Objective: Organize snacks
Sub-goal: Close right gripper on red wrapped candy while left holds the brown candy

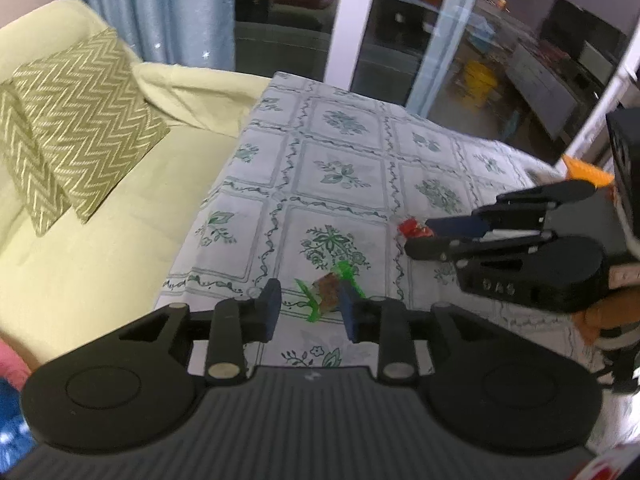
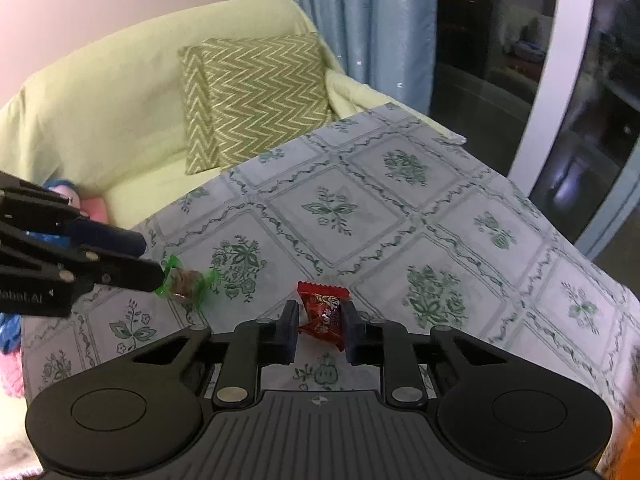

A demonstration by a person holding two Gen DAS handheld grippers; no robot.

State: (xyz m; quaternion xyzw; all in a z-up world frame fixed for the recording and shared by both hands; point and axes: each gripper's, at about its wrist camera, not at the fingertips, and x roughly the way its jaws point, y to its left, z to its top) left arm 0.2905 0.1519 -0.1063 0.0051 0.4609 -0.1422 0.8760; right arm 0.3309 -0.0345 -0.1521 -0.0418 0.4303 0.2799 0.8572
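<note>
Tablecloth lies bare beyond both candies, sofa bordering

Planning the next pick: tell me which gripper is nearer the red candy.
Right. The right gripper is closed around the red candy; the left gripper sits apart, at the green candy.

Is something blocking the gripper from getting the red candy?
No. The red candy already sits between the right gripper's fingers, which have closed on it. The green-wrapped candy lies off to the side by the left gripper.
</note>
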